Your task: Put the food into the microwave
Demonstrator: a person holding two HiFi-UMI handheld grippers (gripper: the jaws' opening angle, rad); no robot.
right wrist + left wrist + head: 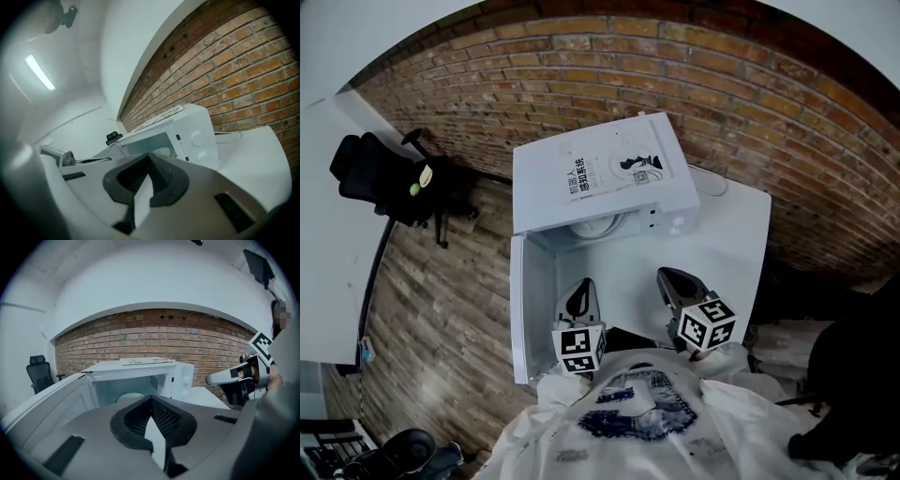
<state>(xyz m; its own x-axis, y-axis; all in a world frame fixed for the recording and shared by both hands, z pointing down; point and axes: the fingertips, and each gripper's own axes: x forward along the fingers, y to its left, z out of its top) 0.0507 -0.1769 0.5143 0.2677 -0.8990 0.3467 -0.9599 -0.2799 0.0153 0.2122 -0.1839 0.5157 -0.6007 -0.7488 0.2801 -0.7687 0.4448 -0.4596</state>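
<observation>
Fingers of the left gripper (151, 401) and right gripper (149, 159) were clenched, empty, both pointed at the open microwave (600, 173) at 12 o'clock; a pale dish (130, 397) inside sat half hidden.

Both grippers are held side by side in front of the open microwave (536, 187), tips aimed at its cavity but stopping short of it. The left gripper (584, 285) sits nearer the microwave's door side, with its jaws closed together and nothing between them. The right gripper (666, 276) is level with it, nearer the microwave's control-panel side, jaws likewise pressed together and empty. Their marker cubes (578, 349) lie farthest from the microwave, close against the person's white-clad torso (637, 422).
</observation>
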